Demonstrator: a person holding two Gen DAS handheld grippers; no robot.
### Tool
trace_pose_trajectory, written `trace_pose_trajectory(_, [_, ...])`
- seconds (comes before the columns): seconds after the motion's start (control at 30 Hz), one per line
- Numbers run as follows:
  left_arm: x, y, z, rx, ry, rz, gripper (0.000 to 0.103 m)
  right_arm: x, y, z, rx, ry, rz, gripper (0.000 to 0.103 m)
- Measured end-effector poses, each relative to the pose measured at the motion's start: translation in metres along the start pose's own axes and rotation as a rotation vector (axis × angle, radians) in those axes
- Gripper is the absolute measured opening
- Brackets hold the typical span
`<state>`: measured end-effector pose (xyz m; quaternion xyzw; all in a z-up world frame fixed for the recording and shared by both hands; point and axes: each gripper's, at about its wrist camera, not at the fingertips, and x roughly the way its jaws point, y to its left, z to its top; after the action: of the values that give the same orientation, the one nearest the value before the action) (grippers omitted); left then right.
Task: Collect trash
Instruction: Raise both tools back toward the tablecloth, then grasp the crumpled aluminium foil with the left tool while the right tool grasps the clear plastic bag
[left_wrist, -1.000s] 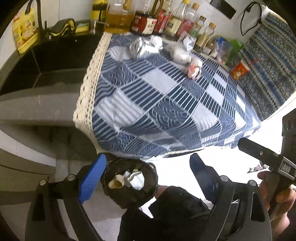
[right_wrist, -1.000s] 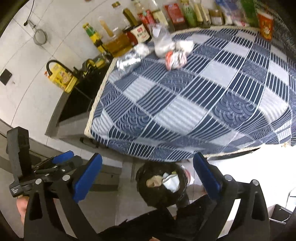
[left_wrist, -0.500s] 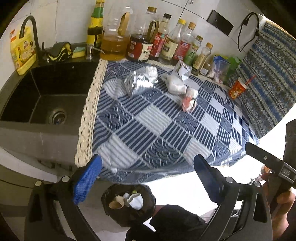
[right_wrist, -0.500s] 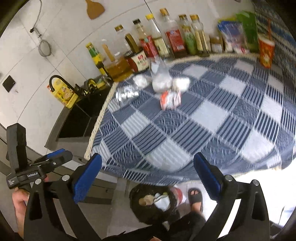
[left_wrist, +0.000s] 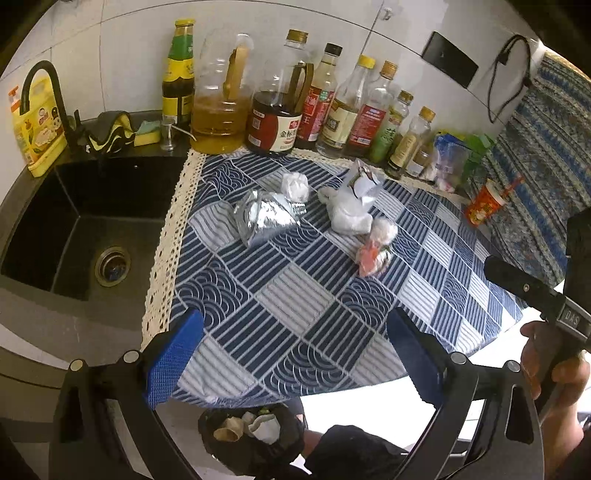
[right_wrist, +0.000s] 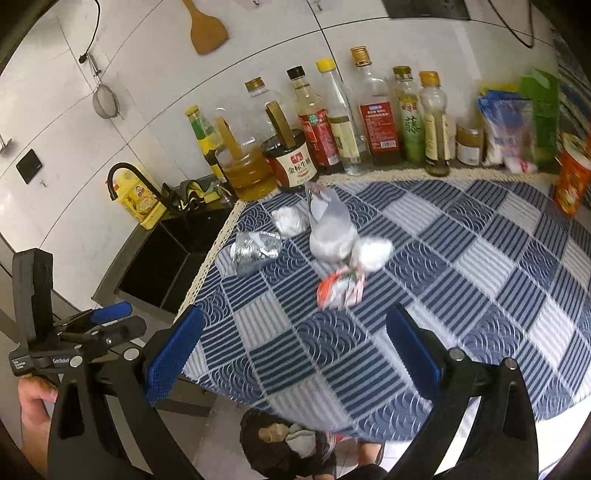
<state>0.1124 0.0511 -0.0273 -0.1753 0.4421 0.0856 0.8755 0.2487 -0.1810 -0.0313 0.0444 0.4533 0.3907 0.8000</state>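
Counter: from the left wrist we see a blue checked cloth (left_wrist: 295, 295) beside a dark sink (left_wrist: 92, 221).
Left gripper (left_wrist: 291, 354): spread wide, empty.
Trash: foil wrapper (left_wrist: 264, 219), white wads and red-white wrapper (left_wrist: 373, 254) lie mid-cloth; bin bag (left_wrist: 251, 435) below the edge.
Right gripper (right_wrist: 291, 350): from its own view, spread, empty, facing the red-white wrapper (right_wrist: 340, 288).
Risk: we might snag the cloth and topple the bottles (right_wrist: 369, 122).

Four pieces of trash lie clustered on the blue-checked tablecloth (left_wrist: 295, 295): a crumpled silver foil wrapper (left_wrist: 264, 218), a small white paper wad (left_wrist: 294, 186) just behind it, a tall torn white bag (left_wrist: 351, 210), and a red-and-white snack wrapper (left_wrist: 375, 247) touching it. Below the counter edge, a black-lined bin (left_wrist: 255, 439) holds crumpled paper.
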Motion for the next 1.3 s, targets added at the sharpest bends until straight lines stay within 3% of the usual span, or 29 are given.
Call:
trace_pose_trajectory(0.4, [0.042,-0.010,0.038,-0.050,0.042,0.075,0.096,0.068,-0.028,0.053,-0.092,0.069,0.063,0.098])
trace_pose_trajectory(1.03, [0.101,0.010,0.063,-0.181,0.121,0.171,0.096,0.186,-0.055,0.090,-0.142,0.205,0.082,0.088])
trace_pose_trajectory(1.3, [0.118,0.016,0.066,-0.208,0.147,0.190,0.096,0.218,-0.058,0.094,-0.146,0.262,0.048,0.062])
